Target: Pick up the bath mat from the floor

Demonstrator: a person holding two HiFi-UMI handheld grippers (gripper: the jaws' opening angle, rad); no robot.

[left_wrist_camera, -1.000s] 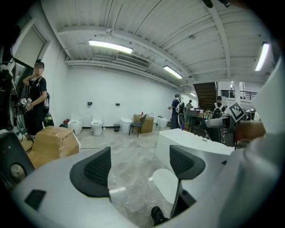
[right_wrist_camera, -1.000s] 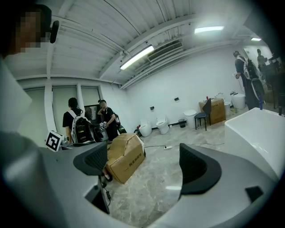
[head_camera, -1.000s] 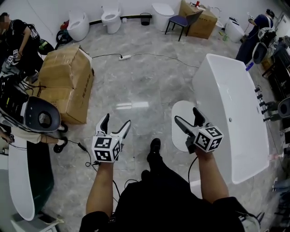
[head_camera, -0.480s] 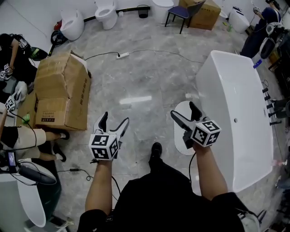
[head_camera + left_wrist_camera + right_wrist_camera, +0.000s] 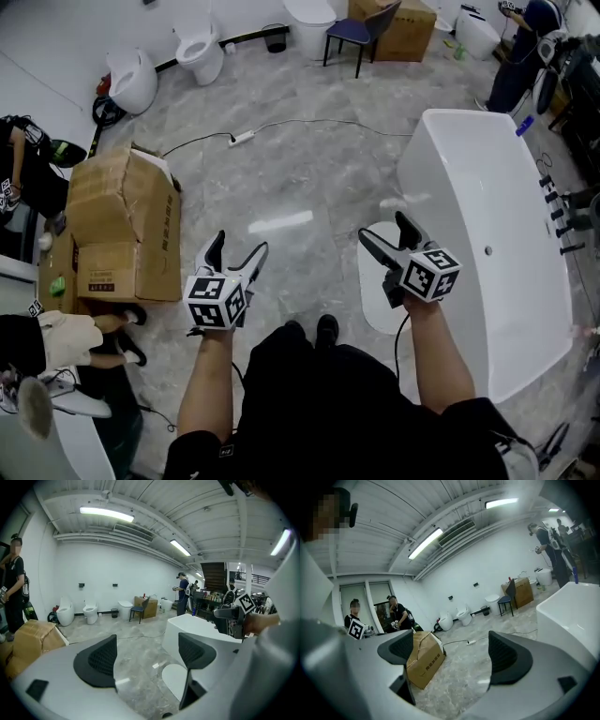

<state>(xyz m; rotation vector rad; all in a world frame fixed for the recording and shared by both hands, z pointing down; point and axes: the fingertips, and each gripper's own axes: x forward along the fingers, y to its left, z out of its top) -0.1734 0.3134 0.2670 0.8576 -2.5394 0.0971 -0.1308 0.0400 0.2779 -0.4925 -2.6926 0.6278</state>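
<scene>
Both claws are up in the air, held out in front of the person, well clear of the grey marbled floor (image 5: 300, 178). The left gripper (image 5: 239, 246) is released, jaws spread wide with nothing between them. Its own view looks straight through the gap to bare floor. The right gripper (image 5: 384, 230) is released too, jaws wide apart and empty, with only the far-off room showing through its gap.

And there's the bath mat (image 5: 372, 298), a white oval lying flat on the floor. In the head view it sits under the right gripper, which partly covers it. From the left gripper it lies ahead and to the right, low down, just past the right-hand jaw. Neither claw touches it.

Just right of the right gripper runs the long white bathtub (image 5: 487, 234), and the mat lies just beside its near wall. Out to the left of the left gripper stands an open cardboard box (image 5: 127, 225). The right gripper's view catches the box as well, far off through the gap, close by its left-hand jaw.

Far ahead of both claws lies a power strip (image 5: 241, 138), its cable trailing across the floor. Beyond it stand a blue chair (image 5: 349, 32) and a toilet (image 5: 202, 49) near the wall.
</scene>
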